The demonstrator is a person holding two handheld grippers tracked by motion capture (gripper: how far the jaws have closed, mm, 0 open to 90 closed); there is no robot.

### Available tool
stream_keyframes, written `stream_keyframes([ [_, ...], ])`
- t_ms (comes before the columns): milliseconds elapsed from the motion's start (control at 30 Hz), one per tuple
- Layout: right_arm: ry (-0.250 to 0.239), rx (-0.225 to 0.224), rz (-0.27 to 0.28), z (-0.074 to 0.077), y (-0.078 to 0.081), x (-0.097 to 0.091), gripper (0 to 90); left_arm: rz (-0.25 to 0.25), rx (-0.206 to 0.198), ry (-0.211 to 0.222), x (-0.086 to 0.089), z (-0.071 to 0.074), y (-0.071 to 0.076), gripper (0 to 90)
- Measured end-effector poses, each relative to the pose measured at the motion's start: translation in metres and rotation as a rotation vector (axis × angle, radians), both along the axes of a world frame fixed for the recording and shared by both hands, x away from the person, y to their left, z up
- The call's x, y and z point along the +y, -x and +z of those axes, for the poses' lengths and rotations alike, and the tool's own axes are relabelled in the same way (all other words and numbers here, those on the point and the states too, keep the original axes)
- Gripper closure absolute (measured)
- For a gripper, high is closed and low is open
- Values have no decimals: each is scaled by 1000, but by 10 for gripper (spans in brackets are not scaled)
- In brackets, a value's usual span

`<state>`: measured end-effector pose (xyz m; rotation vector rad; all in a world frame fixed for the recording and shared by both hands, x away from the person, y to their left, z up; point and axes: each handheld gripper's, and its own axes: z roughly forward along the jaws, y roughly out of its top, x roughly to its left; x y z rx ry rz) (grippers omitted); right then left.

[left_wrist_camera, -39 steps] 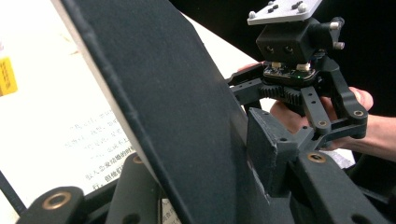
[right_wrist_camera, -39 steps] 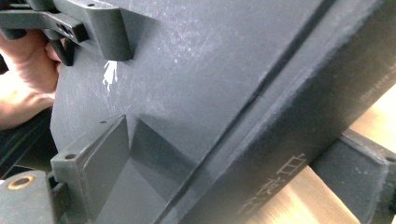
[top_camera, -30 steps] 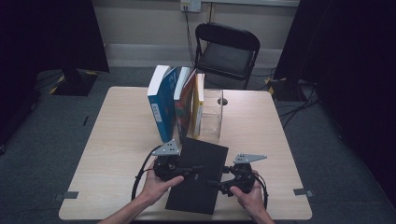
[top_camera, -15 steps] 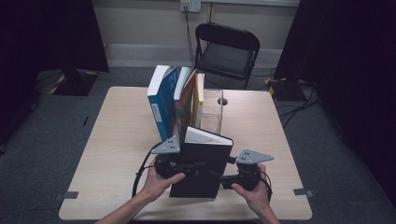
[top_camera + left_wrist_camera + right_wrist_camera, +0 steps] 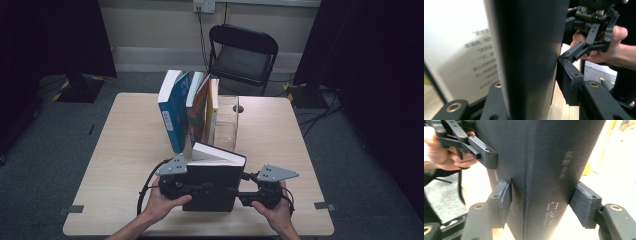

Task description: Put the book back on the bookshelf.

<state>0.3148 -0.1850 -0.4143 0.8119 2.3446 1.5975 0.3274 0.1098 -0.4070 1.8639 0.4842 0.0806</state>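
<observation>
Black matte hardback book point(image 5: 212, 185) upright, pale wood-grain table point(image 5: 130, 150), clear acrylic bookend point(image 5: 226, 122)

Dim surroundings, bright tabletop, blurred close-ups

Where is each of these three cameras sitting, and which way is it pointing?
High view: above the person's side, looking forward and down on the table; both forearms, left claw and right claw hold the black book upright.
Left gripper view: rides the left claw, looking along its jaws at the book's edge.
Right gripper view: rides the right claw, facing the book's spine.
Shared: both gripper views show the black book and the opposite hand's claw.
</observation>
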Motion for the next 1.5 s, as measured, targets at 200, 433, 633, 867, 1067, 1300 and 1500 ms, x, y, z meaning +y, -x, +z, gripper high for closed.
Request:
stream_keyframes([
  [200,-16,26,66,-1,-4,5,390,8,-7,-12,10,-3,3,546],
  [433,38,55,125,-5,-12,30,330,15,-15,-22,13,-3,9,539],
  [633,43,45,126,-6,-10,29,345,24,-17,-25,18,-4,9,528],
  [867,34,40,109,-7,-11,29,368,106,3,-36,39,-10,10,506],
  [1067,50,29,104,-6,-7,29,427,142,-7,-81,40,-17,9,449],
  [1300,94,-16,98,-3,4,32,515,183,9,-106,34,-26,3,391],
  [1500,127,-32,75,-1,2,28,525,184,2,-111,26,-29,-1,382],
])
